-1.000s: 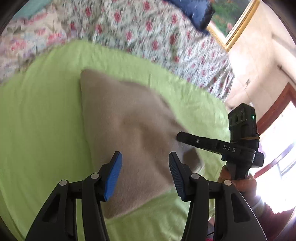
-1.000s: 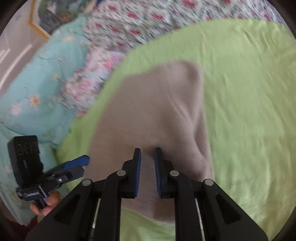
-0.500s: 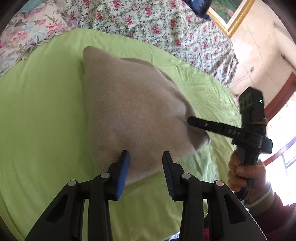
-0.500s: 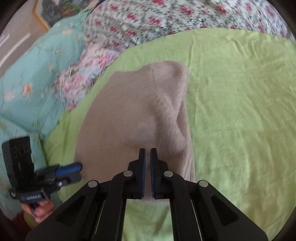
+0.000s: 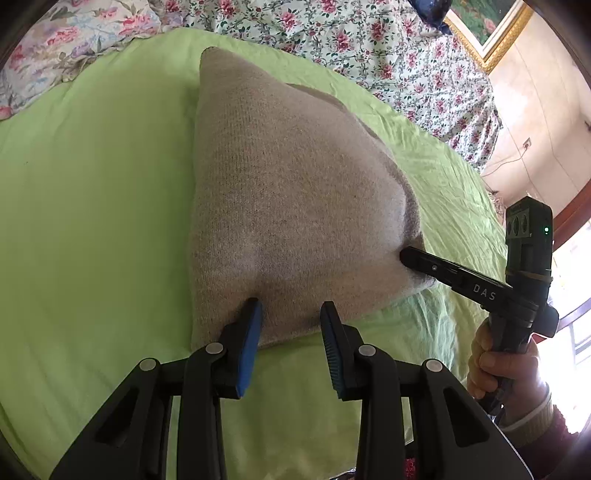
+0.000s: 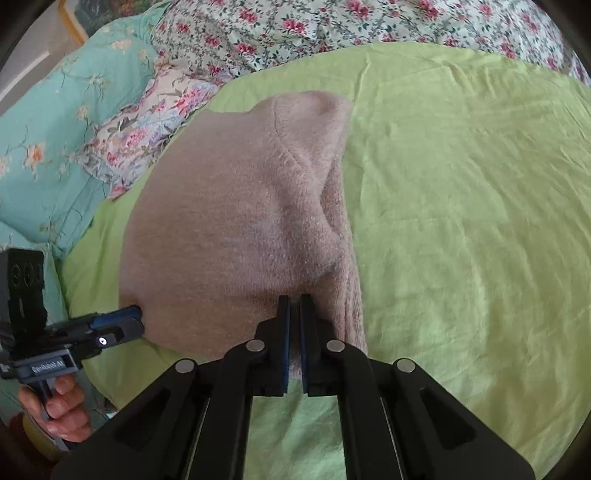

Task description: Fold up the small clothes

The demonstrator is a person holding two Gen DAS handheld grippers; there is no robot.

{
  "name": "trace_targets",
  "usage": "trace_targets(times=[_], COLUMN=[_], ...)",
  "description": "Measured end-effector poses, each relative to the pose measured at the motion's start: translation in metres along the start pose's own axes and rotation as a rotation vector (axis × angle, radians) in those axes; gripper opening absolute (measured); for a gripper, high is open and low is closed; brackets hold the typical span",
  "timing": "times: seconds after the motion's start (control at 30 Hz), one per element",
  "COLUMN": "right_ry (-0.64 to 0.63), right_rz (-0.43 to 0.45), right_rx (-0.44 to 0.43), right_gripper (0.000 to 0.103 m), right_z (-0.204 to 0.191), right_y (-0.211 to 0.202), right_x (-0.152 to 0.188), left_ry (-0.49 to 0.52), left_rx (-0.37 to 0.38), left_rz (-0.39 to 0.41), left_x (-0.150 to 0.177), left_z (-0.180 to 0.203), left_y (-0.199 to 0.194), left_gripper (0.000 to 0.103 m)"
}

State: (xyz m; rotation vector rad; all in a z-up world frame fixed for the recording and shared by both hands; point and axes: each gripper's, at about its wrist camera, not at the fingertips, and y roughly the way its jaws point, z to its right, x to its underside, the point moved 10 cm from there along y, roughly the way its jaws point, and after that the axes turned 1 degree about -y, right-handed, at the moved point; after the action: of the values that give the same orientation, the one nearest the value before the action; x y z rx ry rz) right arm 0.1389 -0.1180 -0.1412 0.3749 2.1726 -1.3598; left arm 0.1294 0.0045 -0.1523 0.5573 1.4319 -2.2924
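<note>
Bedding is filling both views: a lime-green sheet (image 5: 92, 192) is spreading across the middle and lower parts of each frame, with a rose-print floral cover (image 5: 354, 40) running along the top edge. In the right wrist view a turquoise quilt (image 6: 48, 122) is occupying the upper left, and a paler flowered pillow (image 6: 147, 122) is lying between it and the sheet. In the left wrist view a gilt picture frame (image 5: 491, 33) is showing in the upper right corner against a cream wall.

On the sheet, a beige knitted garment (image 5: 288, 192) is taking up the centre of both frames, its fabric bunching into a raised, tented shape with a fold ridge along its right side in the right wrist view (image 6: 236, 221).

The left gripper (image 5: 291, 314) is sitting at the bottom centre of its own view with its blue-padded fingers (image 5: 249, 332) standing apart, straddling the garment's near edge, the left pad touching the knit. The right gripper (image 6: 294, 306) is pinching the garment's near edge at the bottom centre of its view, its jaws drawn together with only a thin strip of fabric between them; in the left wrist view it is reaching in from the right (image 5: 410, 256) and biting into the cloth's right corner.
</note>
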Motion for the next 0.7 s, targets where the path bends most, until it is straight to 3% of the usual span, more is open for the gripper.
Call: trace_targets(times=[0.27,0.43,0.5,0.57,0.7], right_ry=[0.024,0.004,-0.011,-0.017,-0.04], right_rz=[0.094,0.108,0.113,0.117,0.13], right_rx=[-0.01,-0.018,-0.021,-0.022,-0.005], right_gripper=[0.006,0.007,0.015,0.051,0.055], right_z=[-0.009,-0.024,-0.03,-0.034,-0.035], right_y=[-0.042,-0.056,-0.063,-0.07,-0.08], right_x=[-0.028,-0.039,-0.039,-0.035,-0.025], left_ry=[0.01,0.019,0.025,0.031,0.039], left_rx=[0.019,-0.022,-0.041,-0.068,-0.085], left_rz=[0.005,0.037,0.055,0.072,0.082], left_x=[-0.005,-0.011,-0.013,-0.014,-0.01], left_z=[0.006,0.007,0.007,0.005,0.002], left_y=[-0.025,-0.048,-0.057,-0.067,-0.078], left_gripper=[0.035,0.045,0.053,0.06,0.062])
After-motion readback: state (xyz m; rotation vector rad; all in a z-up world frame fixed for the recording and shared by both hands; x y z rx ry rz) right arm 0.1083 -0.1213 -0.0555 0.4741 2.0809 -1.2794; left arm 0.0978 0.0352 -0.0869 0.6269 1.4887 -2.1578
